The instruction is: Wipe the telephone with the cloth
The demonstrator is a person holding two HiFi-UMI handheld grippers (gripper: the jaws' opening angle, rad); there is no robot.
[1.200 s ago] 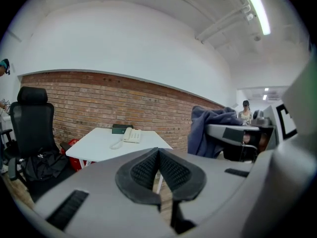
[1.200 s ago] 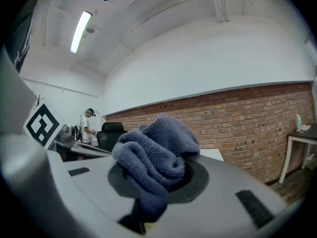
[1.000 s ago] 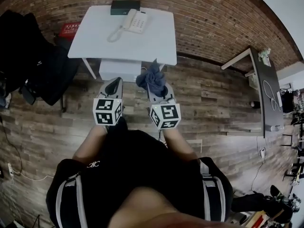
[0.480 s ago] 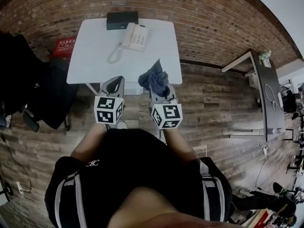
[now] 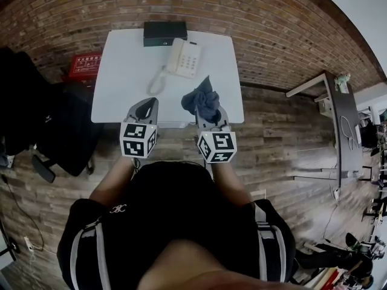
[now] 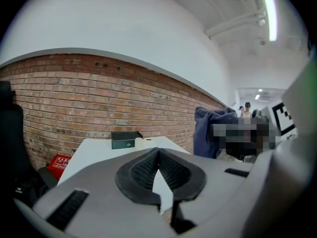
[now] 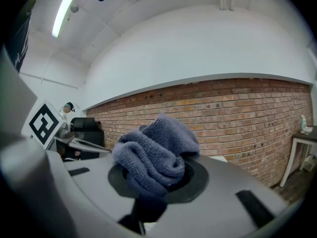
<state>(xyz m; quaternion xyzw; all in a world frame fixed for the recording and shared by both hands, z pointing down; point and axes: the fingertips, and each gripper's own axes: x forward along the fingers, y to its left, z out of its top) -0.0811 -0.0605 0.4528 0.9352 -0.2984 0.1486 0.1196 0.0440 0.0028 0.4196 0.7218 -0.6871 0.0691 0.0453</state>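
Table straight ahead of you against the brick wall [image 5: 272,29], both grippers at its near edge.
The telephone [image 5: 185,58] sits on the table [image 5: 121,65], right of centre and toward the back, with its cord [image 5: 156,82] trailing left and toward you. A box [image 5: 164,33] lies behind it at the back edge. Your left gripper [image 5: 145,104] is beside your right gripper [image 5: 210,115], to its left. The cloth [image 5: 202,100] sits between the right gripper's jaws, sticking forward over the table, nearer you than the telephone. Left of the table on the floor are a crate [image 5: 84,66] by the wall and a chair [image 5: 36,119] nearer you. A second desk [image 5: 340,119] stands well apart on your right.
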